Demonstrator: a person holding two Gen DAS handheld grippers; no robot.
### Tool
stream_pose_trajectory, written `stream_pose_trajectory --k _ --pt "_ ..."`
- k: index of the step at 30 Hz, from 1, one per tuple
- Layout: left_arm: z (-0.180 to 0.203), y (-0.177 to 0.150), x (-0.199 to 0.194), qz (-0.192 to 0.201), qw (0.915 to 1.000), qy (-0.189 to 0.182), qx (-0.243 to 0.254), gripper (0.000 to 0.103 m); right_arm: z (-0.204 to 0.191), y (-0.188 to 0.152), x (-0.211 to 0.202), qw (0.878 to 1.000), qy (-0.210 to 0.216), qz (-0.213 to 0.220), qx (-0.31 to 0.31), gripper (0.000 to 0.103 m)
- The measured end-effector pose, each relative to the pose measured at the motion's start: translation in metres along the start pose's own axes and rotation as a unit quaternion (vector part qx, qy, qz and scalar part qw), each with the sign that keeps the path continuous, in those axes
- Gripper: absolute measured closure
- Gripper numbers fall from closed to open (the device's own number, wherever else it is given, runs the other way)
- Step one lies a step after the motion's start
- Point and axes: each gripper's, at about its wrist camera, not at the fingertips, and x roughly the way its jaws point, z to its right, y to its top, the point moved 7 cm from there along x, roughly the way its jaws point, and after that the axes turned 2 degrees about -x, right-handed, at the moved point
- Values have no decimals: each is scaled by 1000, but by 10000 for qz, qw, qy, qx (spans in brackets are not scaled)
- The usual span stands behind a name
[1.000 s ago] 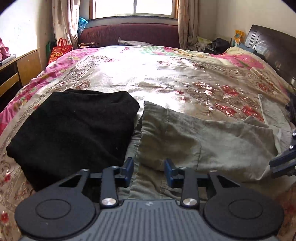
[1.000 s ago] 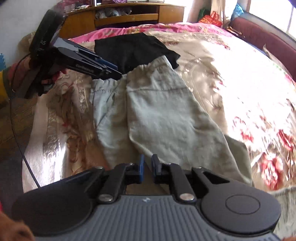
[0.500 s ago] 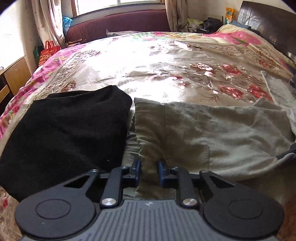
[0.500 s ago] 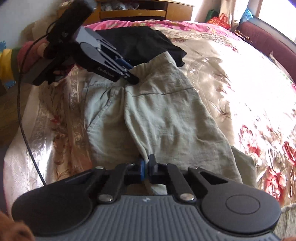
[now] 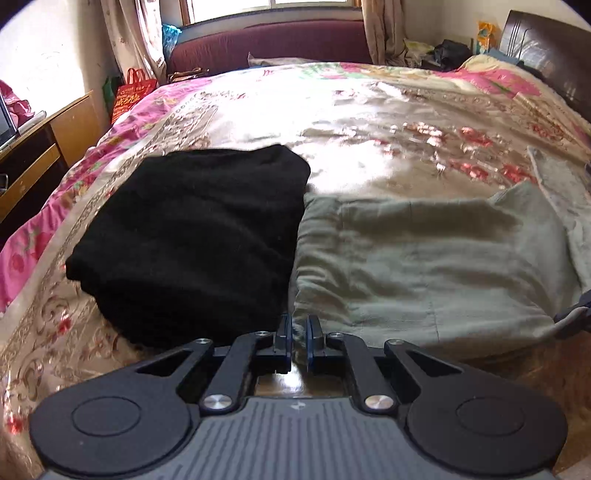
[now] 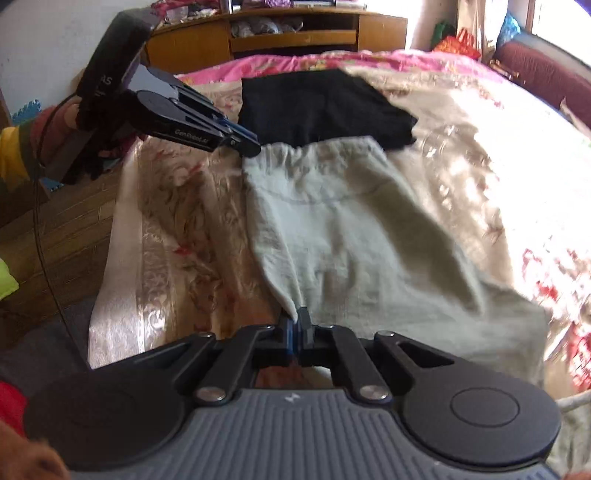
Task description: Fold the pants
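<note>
Lettering: "AS" on the left gripper's (image 6: 242, 146) handle; side print blurred.
Left gripper: clamped on the grey-green pants' (image 6: 354, 236) waistband.
Right gripper (image 6: 297, 325): clenched on the pants' near edge.

I see floral bedspread (image 5: 369, 122) sunlit mid-frame; maroon sofa (image 5: 269, 44) under window (image 5: 269, 3) at top; wooden cabinet (image 5: 33, 162) left edge.

Matt cloth pants (image 6: 354, 236) (soft-looking) on glossy satin bedspread (image 6: 480, 155).
</note>
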Motion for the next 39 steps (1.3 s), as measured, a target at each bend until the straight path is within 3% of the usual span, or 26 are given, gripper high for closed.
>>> stream_pose_trajectory --k 4,8,11,14,16,20,23,25,29,31,33,35,39 --pt "-2 3 -6 156 9994 -71 -301 80 -4 0 5 9999 -134 15 -104 96" --pt "7 10 -18 436 9987 -115 -234 79 -2 -4 9 9999 -92 -70 -29 93" --pt "20 -2 -1 16 9996 162 222 79 0 -5 7 9999 -97 -27 121 92" --pt "32 -14 10 -327 9958 415 753 79 12 -3 -11 9986 -98 240 469 85" --pt "38 -8 4 -279 9940 510 925 79 27 -5 -27 9958 -202 411 796 81" --pt "52 16 -13 -6 9960 367 818 78 79 -22 -63 9827 -611 694 1608 79" --pt "88 35 -19 258 9941 34 1049 76 142 -53 -86 9600 -1334 645 2376 67" --pt "119 46 -17 375 9921 -347 1146 75 188 -74 -95 9381 -1767 556 2928 66" --pt "196 61 4 425 9818 -1394 1220 70 285 -110 -99 8752 -2380 461 4186 66" --pt "235 63 17 373 9737 -1720 1446 69 324 -119 -95 8450 -2514 529 4690 66" --pt "264 66 27 392 9683 -1828 1657 68 354 -122 -86 8229 -2652 528 4997 65" --pt "286 66 35 265 9643 -2007 1707 68 376 -123 -74 8039 -2838 414 5211 65" --pt "306 64 36 221 9578 -2287 1727 64 405 -131 -55 7882 -3179 106 5269 65"
